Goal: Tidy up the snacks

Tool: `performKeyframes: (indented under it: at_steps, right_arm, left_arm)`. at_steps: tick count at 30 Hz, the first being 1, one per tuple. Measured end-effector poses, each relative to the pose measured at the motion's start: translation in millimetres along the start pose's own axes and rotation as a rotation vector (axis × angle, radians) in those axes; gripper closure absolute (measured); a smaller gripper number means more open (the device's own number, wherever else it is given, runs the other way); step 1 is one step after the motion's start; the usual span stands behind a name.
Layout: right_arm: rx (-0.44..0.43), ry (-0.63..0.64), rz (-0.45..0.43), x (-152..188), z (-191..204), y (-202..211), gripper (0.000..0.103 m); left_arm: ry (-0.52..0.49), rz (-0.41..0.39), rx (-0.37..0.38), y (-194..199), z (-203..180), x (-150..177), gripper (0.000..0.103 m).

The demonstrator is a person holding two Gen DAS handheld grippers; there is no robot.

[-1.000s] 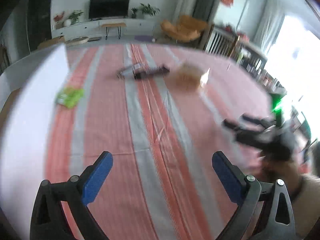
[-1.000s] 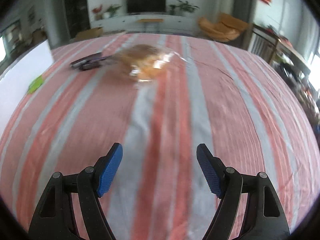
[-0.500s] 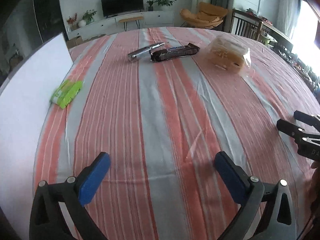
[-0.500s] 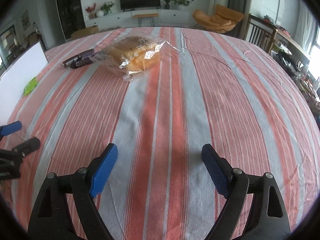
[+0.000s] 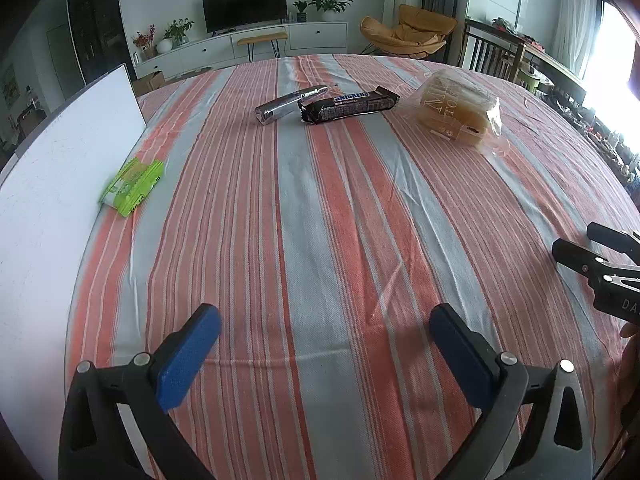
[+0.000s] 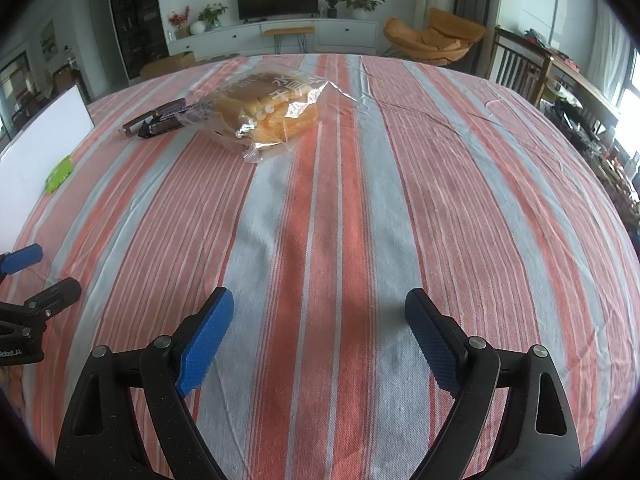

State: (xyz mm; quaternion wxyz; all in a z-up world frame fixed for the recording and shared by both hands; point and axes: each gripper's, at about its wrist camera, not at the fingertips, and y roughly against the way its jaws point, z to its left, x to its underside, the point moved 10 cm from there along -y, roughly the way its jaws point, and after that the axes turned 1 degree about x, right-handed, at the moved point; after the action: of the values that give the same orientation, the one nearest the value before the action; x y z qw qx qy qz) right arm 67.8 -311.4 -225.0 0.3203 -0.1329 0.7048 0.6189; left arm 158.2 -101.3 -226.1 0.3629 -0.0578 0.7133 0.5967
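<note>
A bagged bread loaf (image 5: 460, 114) lies at the far right of the striped tablecloth; it also shows in the right wrist view (image 6: 266, 114). A dark Snickers bar (image 5: 350, 105) and a silver wrapped bar (image 5: 290, 104) lie side by side at the far middle. A green snack packet (image 5: 132, 186) lies on the white board (image 5: 52, 200) at the left. My left gripper (image 5: 324, 344) is open and empty near the front edge. My right gripper (image 6: 320, 334) is open and empty, far short of the loaf.
The red and grey striped tablecloth (image 5: 320, 220) covers the table. The white board runs along the left edge (image 6: 36, 160). Wooden chairs (image 6: 516, 68) stand past the far right edge. A TV unit and an orange armchair are behind the table.
Both views have steadied and pulled back slightly from a blurred swing. The right gripper has settled at the left view's right edge. The snacks have not moved.
</note>
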Motion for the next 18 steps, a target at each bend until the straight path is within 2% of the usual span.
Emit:
performKeyframes:
  at_steps: [14,18]
  right_arm:
    - [-0.002,0.002,0.0,0.0,-0.4,-0.2,0.013]
    - [-0.002,0.002,0.0,0.0,-0.7,-0.3,0.013]
  left_arm:
    - [0.001,0.0,0.003,0.6,2.2,0.5,0.0]
    - [-0.03,0.003,0.022,-9.3,-1.3,-8.9,0.0]
